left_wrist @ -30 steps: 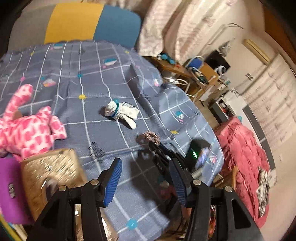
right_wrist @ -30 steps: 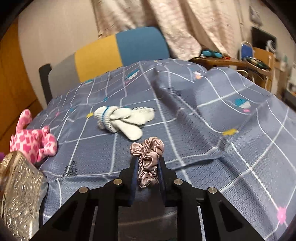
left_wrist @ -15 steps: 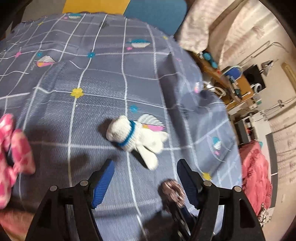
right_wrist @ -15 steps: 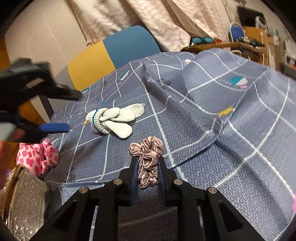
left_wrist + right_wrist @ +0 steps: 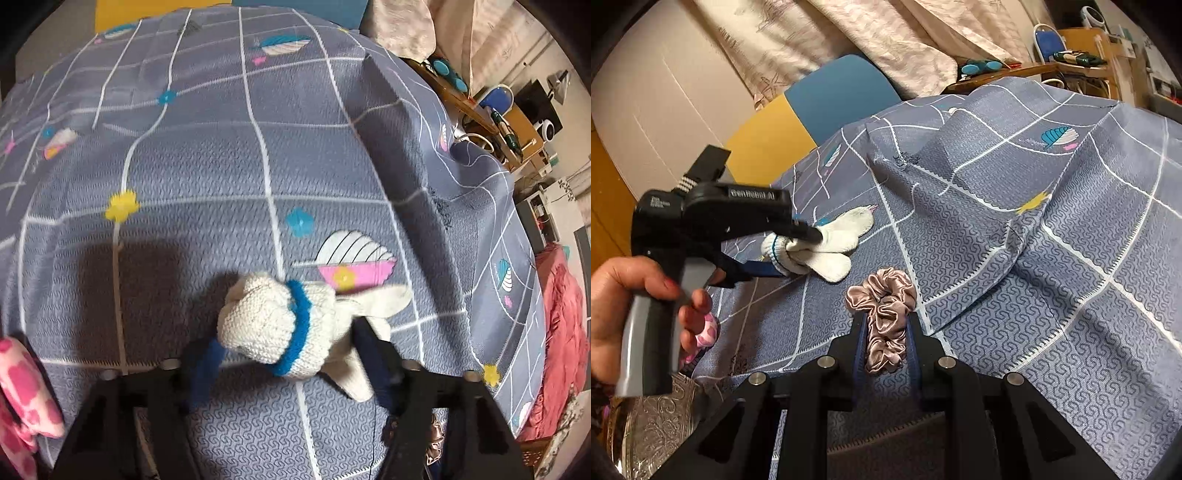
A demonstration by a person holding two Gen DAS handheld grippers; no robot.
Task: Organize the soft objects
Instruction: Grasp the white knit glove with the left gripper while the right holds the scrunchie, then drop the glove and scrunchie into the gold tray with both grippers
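Left gripper, jaws closing, straddles the white glove lying crosswise; right gripper pinches a scrunchie.

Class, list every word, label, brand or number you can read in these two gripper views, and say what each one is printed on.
"GenRobot.AI": pale lettering on the black body of the left gripper, seen in the right wrist view; slightly blurred.
A small pale label further back on the same body: too small to read.
Nothing readable on the white glove, the scrunchie or the bedspread.
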